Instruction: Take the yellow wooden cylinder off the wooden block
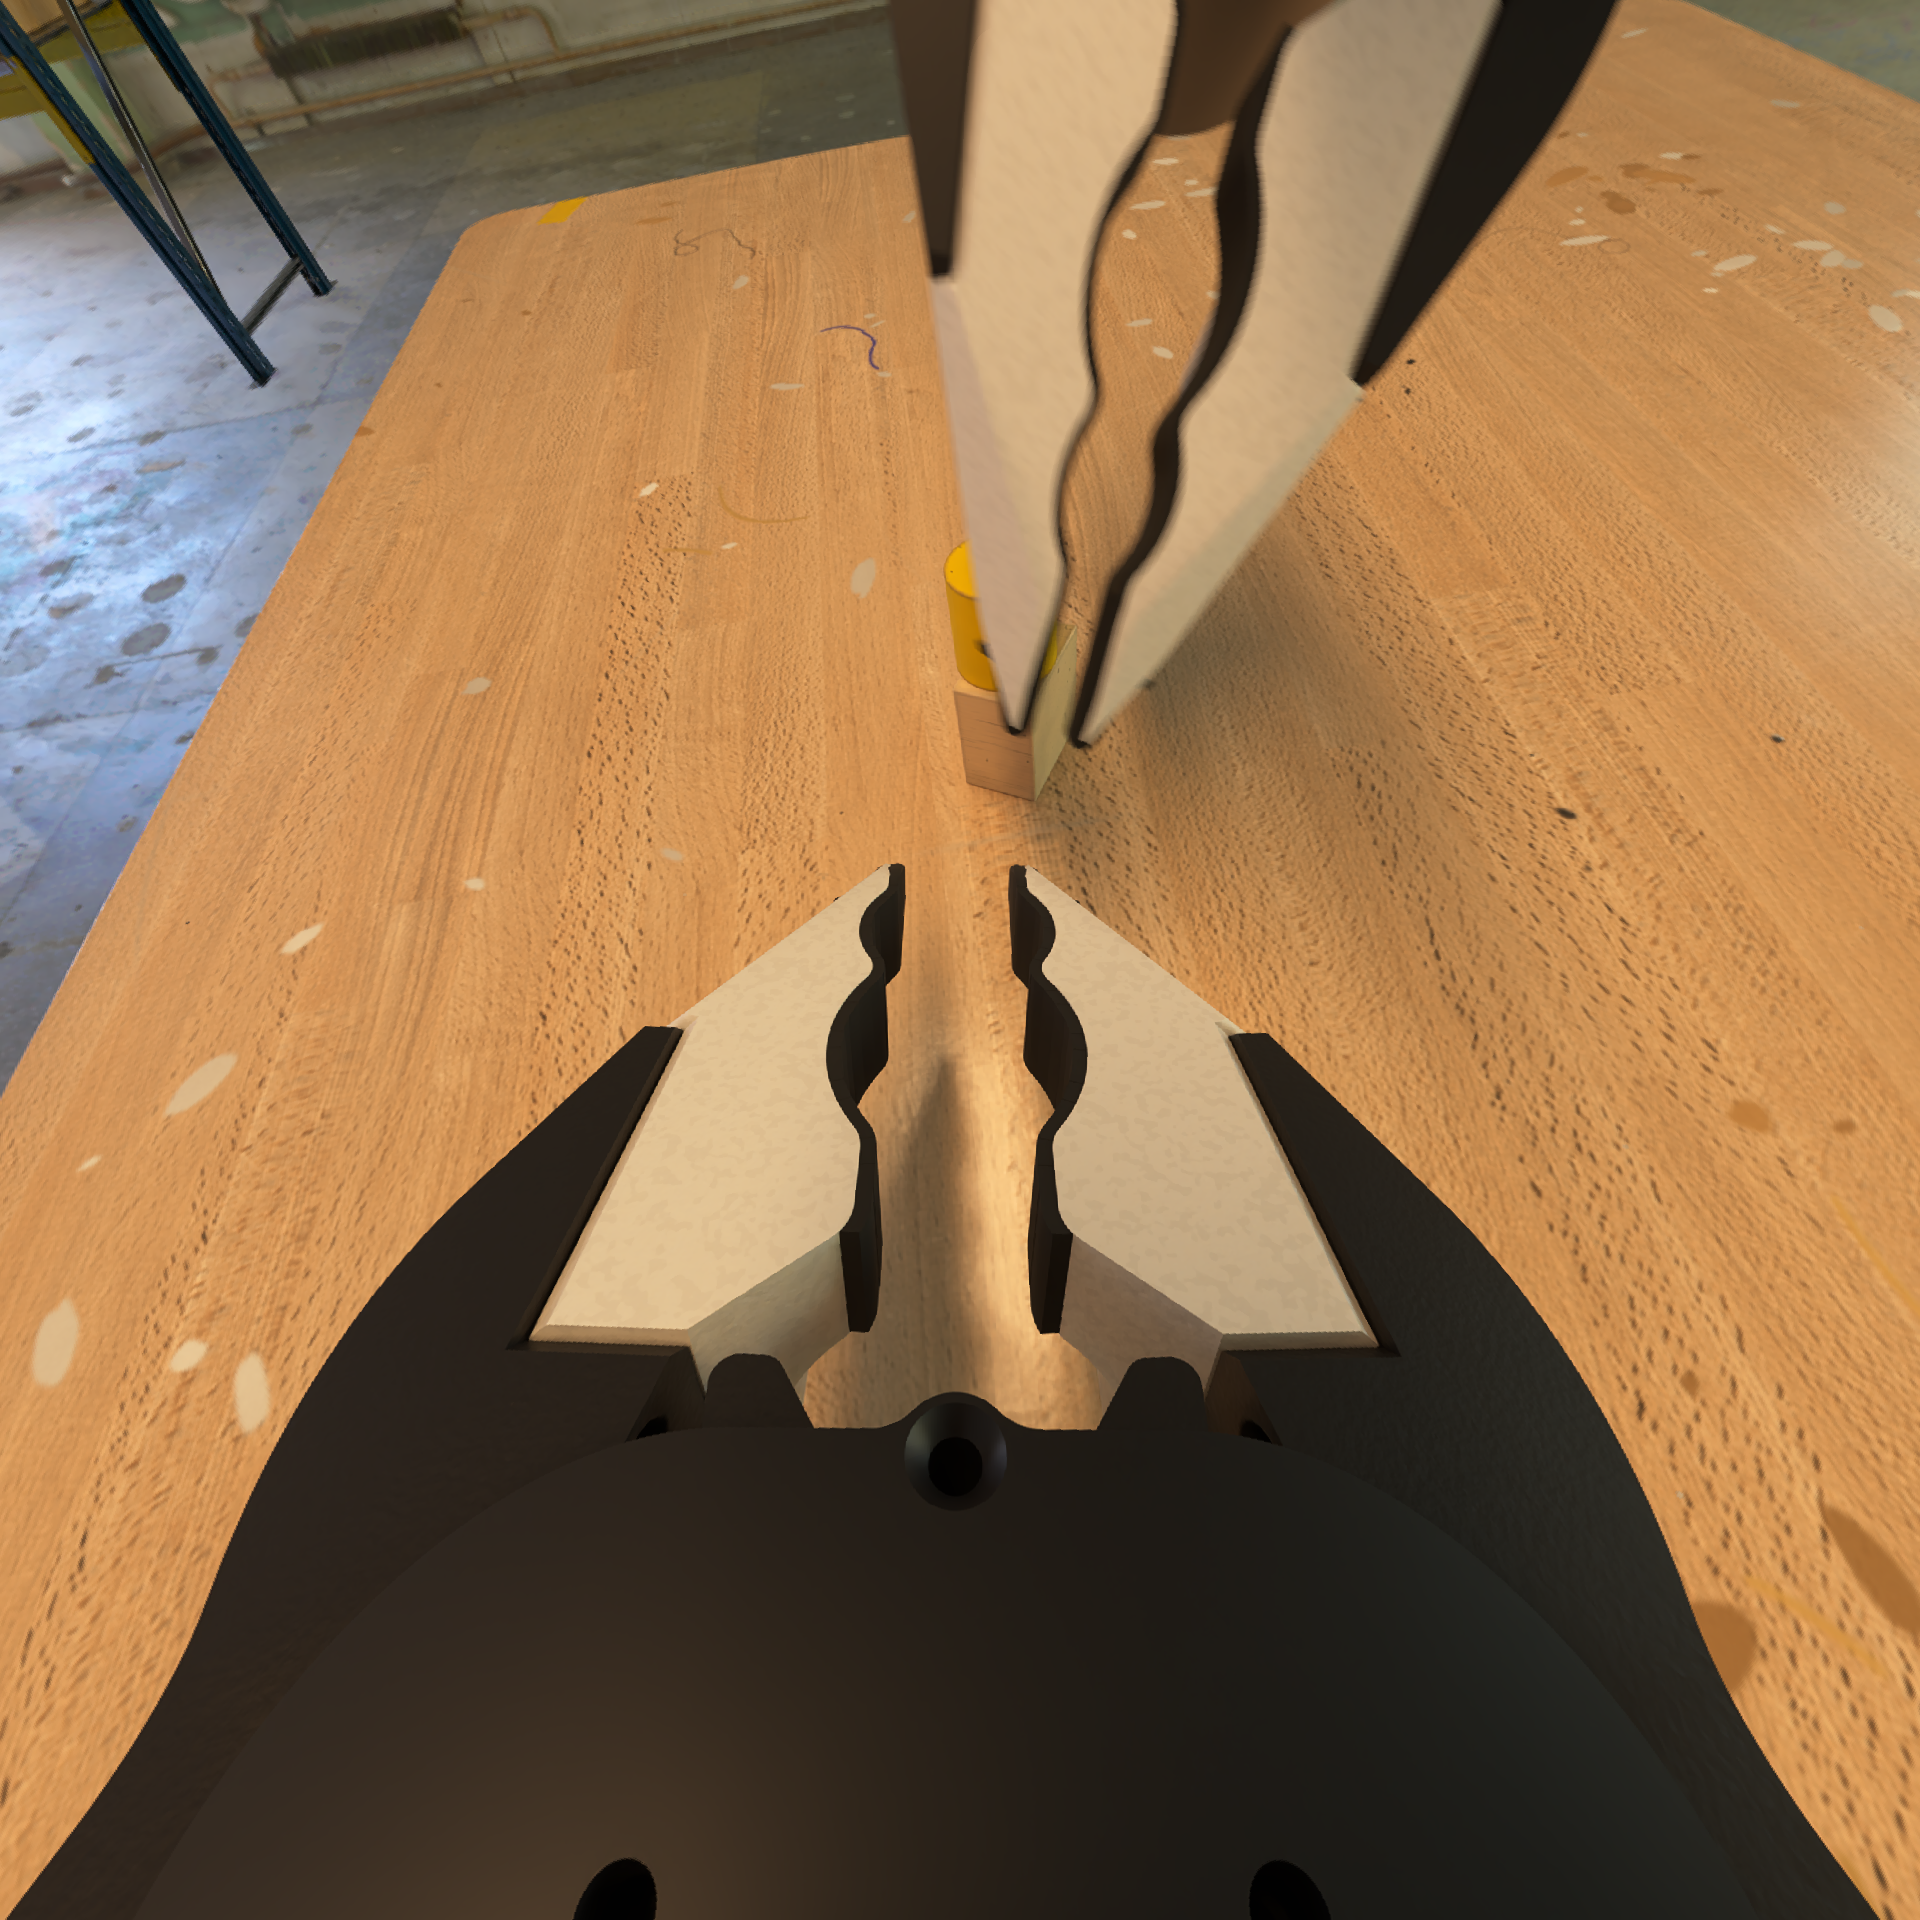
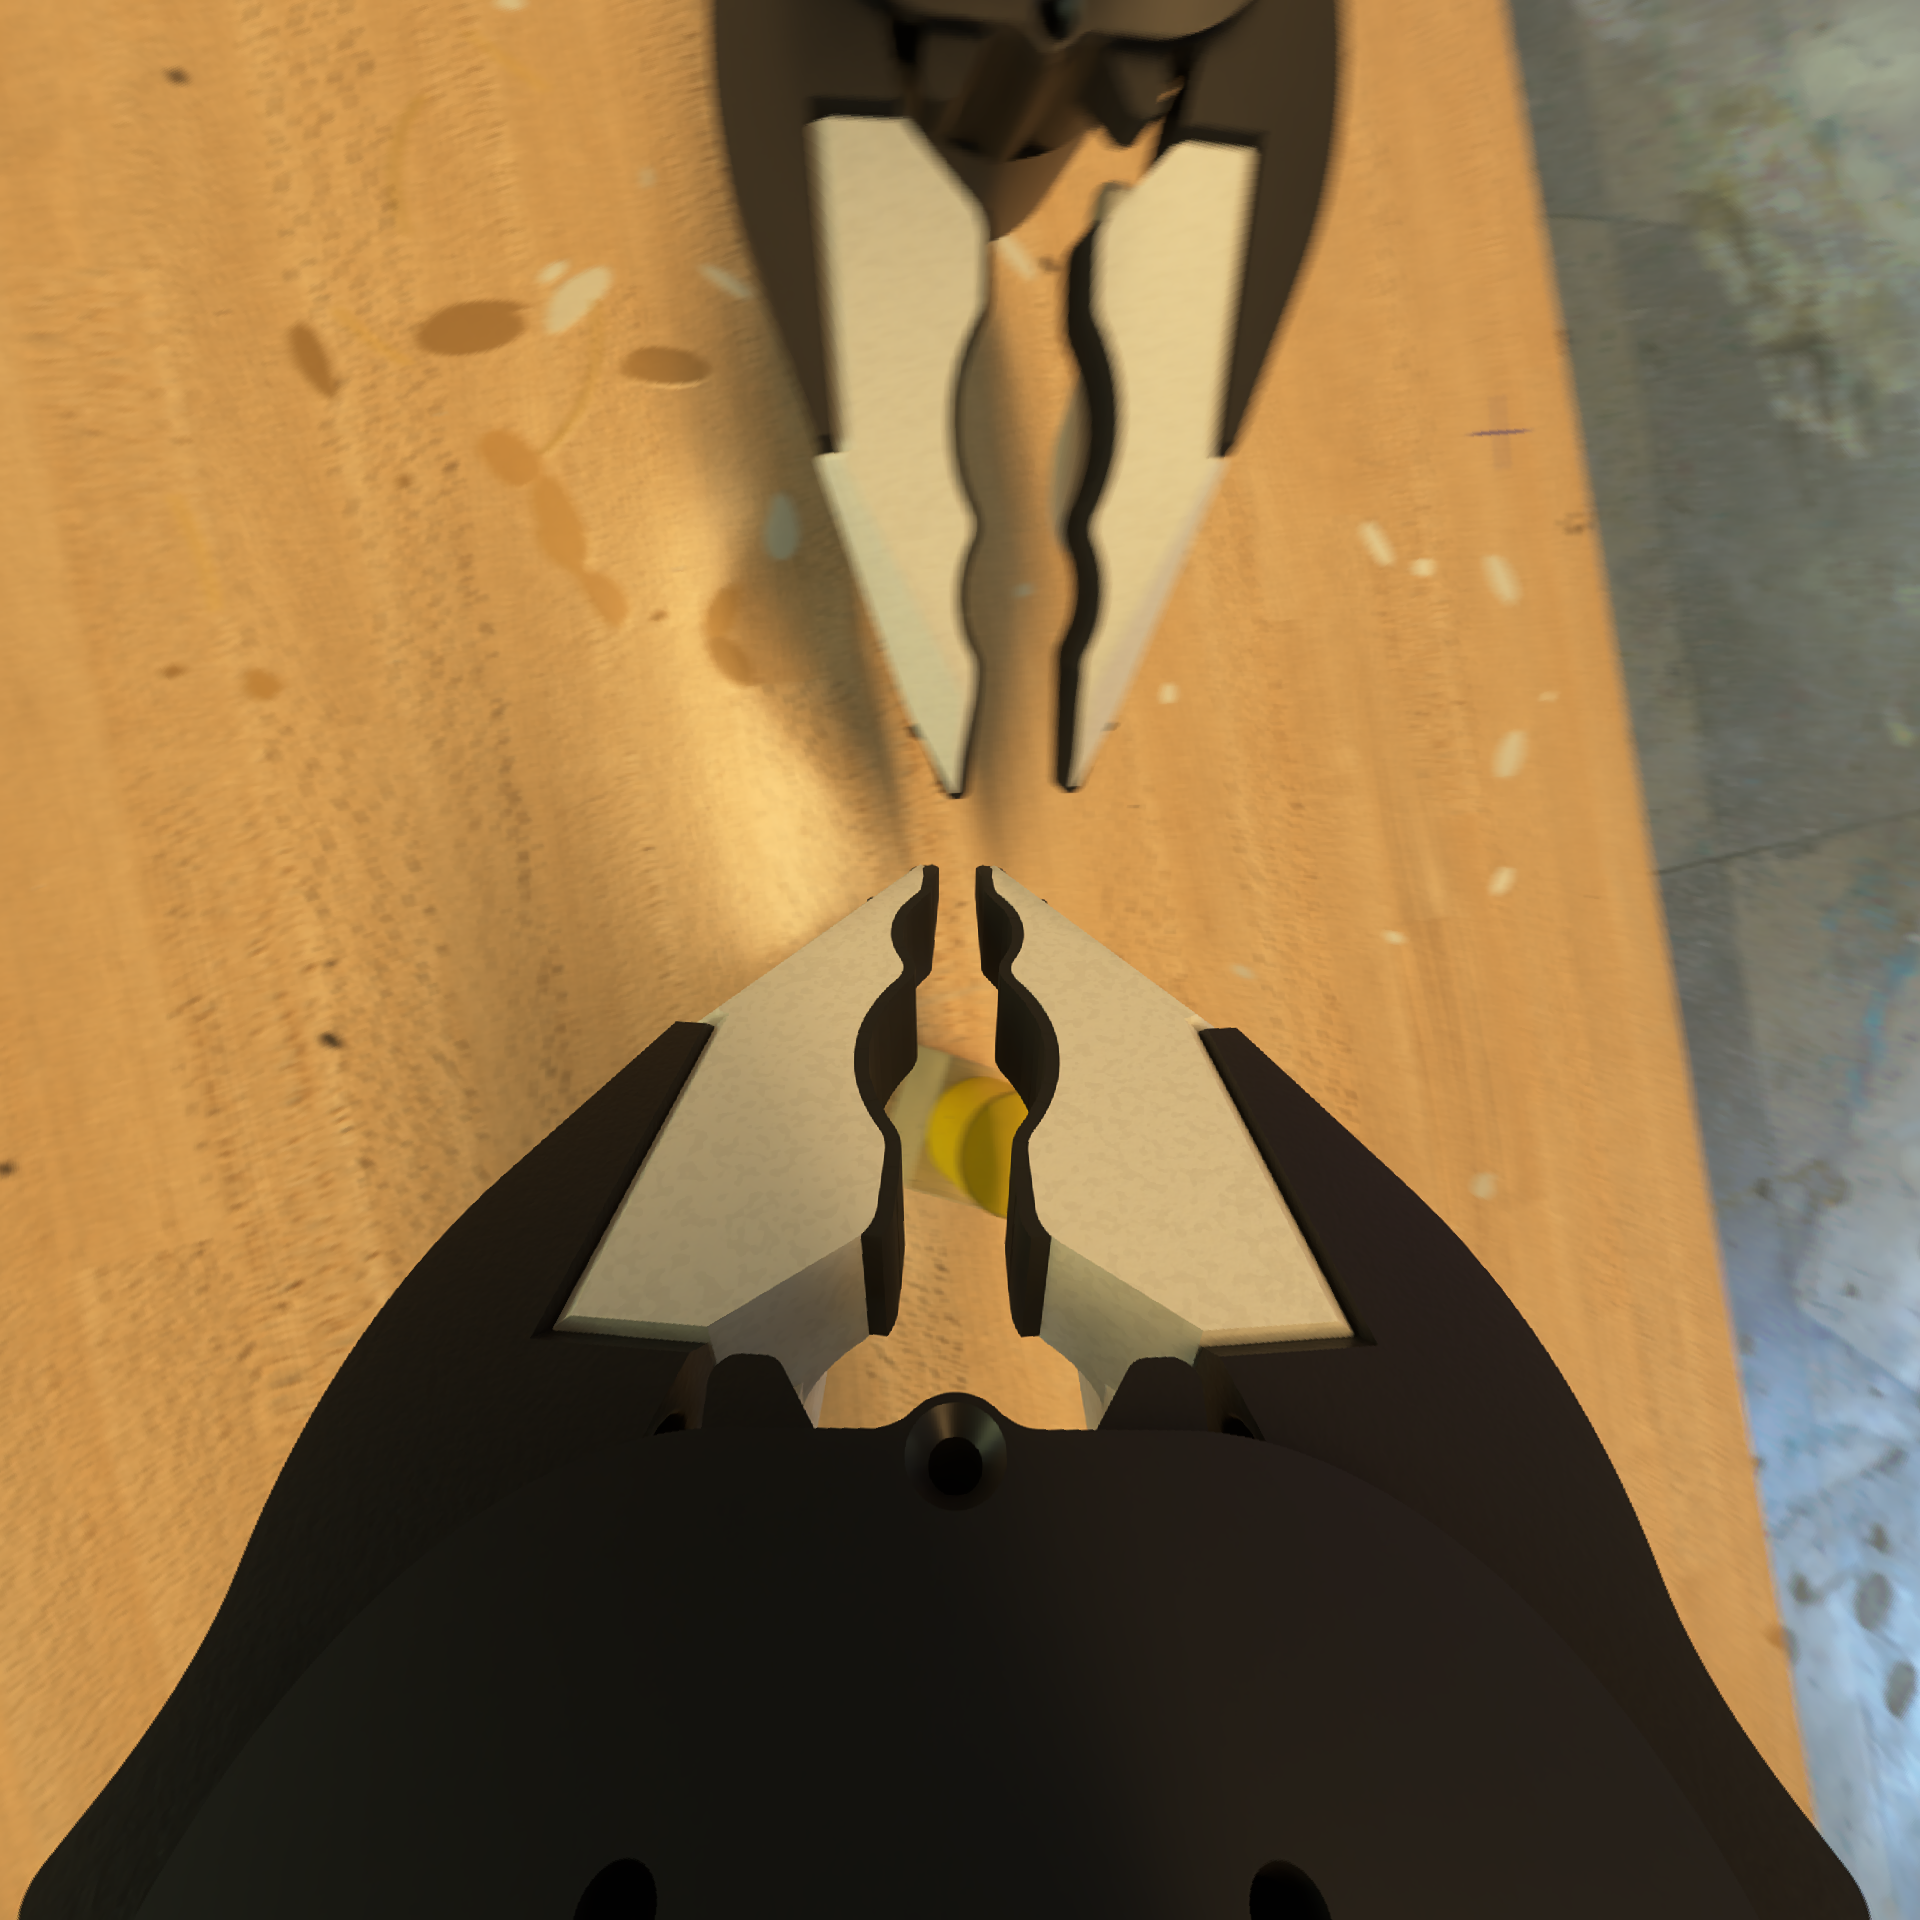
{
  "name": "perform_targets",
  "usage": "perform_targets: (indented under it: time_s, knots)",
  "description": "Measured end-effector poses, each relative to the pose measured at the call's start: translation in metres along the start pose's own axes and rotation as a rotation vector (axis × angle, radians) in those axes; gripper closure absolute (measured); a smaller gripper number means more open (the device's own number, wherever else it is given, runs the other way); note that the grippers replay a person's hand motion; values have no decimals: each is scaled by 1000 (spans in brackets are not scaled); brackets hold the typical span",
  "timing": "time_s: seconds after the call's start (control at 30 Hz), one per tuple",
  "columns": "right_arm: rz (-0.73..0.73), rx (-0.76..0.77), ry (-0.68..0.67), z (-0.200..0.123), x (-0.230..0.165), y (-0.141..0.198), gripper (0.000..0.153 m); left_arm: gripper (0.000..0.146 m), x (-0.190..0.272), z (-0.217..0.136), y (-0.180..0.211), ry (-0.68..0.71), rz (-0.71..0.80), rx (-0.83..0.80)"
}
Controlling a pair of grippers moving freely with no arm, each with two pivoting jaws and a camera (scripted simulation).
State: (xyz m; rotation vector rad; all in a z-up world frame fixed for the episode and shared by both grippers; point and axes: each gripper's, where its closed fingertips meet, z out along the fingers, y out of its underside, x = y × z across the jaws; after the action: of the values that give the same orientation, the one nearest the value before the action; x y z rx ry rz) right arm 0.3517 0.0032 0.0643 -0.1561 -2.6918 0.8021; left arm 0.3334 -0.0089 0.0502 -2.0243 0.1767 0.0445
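Between the left gripper's (image 1: 956, 873) narrowly parted fingers lies only bare desk (image 1: 623, 727). Just beyond their tips stands the wooden block (image 1: 995, 750), with the yellow wooden cylinder (image 1: 966, 613) upright on top. The right gripper (image 1: 1047, 736) comes down from above, its fingers set narrow, tips beside block and cylinder; whether they grip either, I cannot tell.
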Motion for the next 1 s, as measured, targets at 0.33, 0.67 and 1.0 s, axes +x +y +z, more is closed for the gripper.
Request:
perform_targets:
  time_s: [0.33,0.67,1.0]
  knots:
    - [13,3,-20,10,25,-1,146,126,0,1,0,-6,8,1]
    - [-235,-55,114,12,24,-1,146,126,1,0,0,-6,11,-2]
    - [-308,-109,63,20,24,-5,146,126,0,-3,8,11,24,-40]
